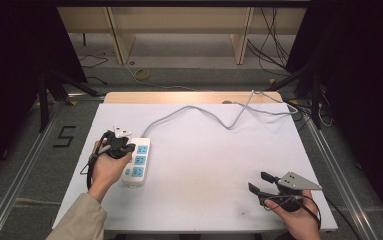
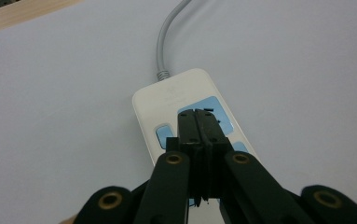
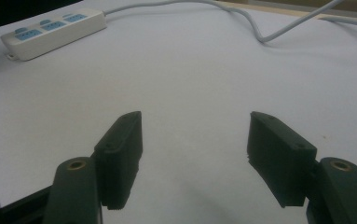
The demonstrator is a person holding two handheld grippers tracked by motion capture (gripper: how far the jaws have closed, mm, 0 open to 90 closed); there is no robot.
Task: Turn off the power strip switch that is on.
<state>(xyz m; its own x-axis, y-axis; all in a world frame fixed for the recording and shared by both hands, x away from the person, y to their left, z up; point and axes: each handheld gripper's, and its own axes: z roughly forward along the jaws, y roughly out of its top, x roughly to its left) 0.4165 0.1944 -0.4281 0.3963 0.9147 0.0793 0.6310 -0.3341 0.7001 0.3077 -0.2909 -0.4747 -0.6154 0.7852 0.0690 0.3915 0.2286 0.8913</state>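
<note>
There, near the left edge of the white table top (image 1: 219,165), lay the white power strip (image 1: 136,162), long and narrow, with three pale blue socket faces in a row along its top and a small blue button (image 2: 165,134) beside the socket nearest the cord end. Its grey cord (image 1: 194,111) left the far end and ran in loose curves across the table toward the far right corner. The left gripper (image 1: 124,148) was over the strip with its jaws clenched flat against each other, nothing between them; in the left gripper view the closed tips sat over the blue socket face next to the button, though whether they touched it could not be told. Well apart, near the table's front right, the right gripper (image 1: 257,182) was held with its jaws spread wide and empty above the bare surface.
</note>
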